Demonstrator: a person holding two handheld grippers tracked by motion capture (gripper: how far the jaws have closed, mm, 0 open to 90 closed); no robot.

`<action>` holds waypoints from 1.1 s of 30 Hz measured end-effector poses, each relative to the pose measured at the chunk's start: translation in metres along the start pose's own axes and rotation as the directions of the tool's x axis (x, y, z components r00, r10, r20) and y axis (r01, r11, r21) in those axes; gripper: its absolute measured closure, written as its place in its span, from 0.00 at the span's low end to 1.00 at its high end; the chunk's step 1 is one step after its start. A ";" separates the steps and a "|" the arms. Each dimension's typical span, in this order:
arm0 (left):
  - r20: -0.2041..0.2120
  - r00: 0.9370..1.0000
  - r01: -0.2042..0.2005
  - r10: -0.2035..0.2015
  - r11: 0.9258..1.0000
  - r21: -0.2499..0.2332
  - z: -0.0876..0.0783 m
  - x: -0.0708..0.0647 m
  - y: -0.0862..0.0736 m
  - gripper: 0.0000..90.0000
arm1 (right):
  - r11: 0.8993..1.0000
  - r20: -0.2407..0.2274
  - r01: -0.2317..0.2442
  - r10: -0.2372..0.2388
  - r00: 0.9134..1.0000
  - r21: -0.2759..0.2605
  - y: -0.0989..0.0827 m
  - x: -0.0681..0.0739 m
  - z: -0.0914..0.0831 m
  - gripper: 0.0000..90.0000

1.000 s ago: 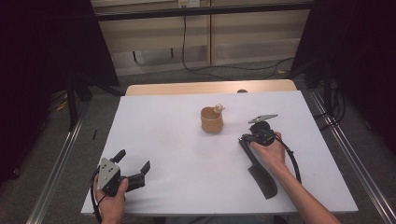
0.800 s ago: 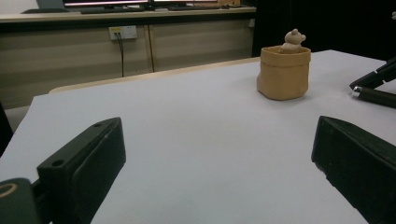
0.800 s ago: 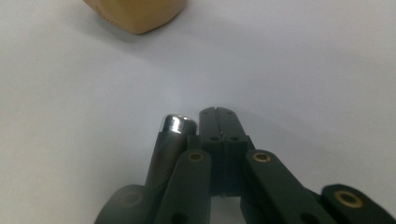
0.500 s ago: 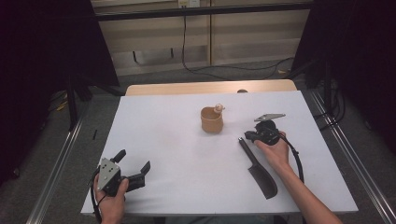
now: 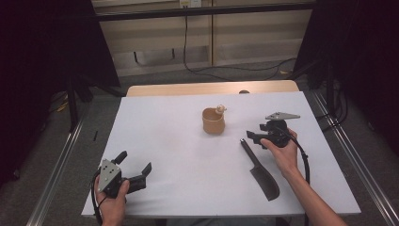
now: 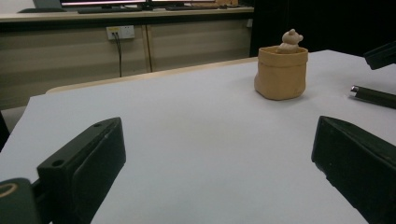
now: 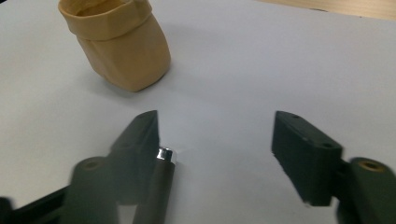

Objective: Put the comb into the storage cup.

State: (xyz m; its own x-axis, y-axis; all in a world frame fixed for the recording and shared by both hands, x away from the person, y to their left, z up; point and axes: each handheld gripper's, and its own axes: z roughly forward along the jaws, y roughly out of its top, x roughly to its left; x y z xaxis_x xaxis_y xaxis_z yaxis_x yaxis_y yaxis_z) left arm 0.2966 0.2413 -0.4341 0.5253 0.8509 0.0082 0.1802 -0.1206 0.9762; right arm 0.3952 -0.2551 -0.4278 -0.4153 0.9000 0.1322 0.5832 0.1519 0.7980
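Near the table's right side, the right gripper [image 5: 258,137] hovers with jaws spread wide and empty, just above the handle end of a dark cleaver [image 5: 260,170] lying flat on the white table [image 5: 179,141]; the handle's metal cap [image 7: 165,153] sits beside one jaw, which probably suits a grasp there. Just beyond stands a tan pouch [image 5: 213,121] with a small bear figure [image 5: 219,109] peeking out, close enough to be bumped. Well apart, the left gripper [image 5: 135,165] rests low, jaws wide, holding nothing.
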 end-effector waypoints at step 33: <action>0.015 1.000 -0.004 0.004 1.000 0.011 0.000 -0.001 0.000 0.03 | 0.991 -0.177 -0.067 0.087 0.980 0.118 -0.014 -0.003 -0.036 0.07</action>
State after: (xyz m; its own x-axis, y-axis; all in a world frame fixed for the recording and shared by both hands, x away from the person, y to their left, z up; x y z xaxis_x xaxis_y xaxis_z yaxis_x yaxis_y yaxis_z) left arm 0.2966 0.2404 -0.4339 0.5387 0.8425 0.0085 0.1870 -0.1293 0.9738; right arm 0.3632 -0.2750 -0.4177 -0.4798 0.8234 0.3030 0.6880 0.1387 0.7124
